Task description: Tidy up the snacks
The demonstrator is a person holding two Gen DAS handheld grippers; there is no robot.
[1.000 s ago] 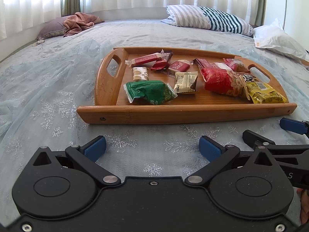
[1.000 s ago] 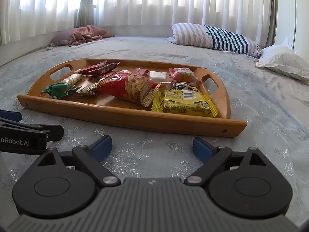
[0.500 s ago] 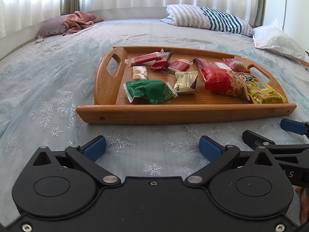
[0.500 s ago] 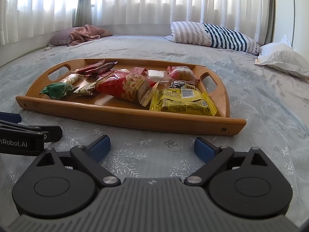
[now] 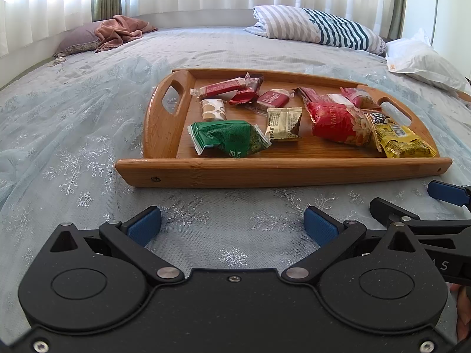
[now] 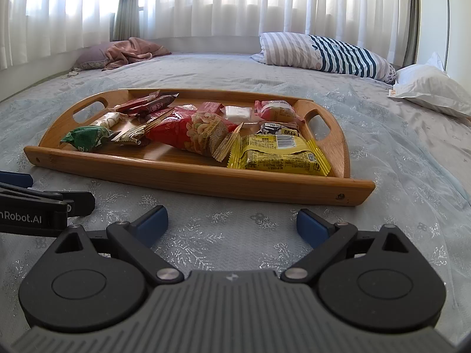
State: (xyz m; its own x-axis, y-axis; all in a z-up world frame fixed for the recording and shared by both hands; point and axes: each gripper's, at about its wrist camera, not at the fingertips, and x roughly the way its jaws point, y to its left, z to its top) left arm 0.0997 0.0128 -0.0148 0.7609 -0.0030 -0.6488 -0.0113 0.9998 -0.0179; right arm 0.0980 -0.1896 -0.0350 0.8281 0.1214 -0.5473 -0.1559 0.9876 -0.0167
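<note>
A wooden tray with two cut-out handles lies on the bed and holds several snack packets. Among them are a green packet, a beige packet, a large red nut bag and a yellow packet. The right wrist view shows the same tray, the red bag and the yellow packet. My left gripper is open and empty, just short of the tray's near rim. My right gripper is open and empty, also in front of the tray.
The bed has a pale blue snowflake cover. A striped pillow, a white pillow and a pink blanket on a purple pillow lie at the far side under curtained windows.
Both grippers have shifted only slightly; the right wrist view now sits a little higher. The tray and snacks have not moved.
</note>
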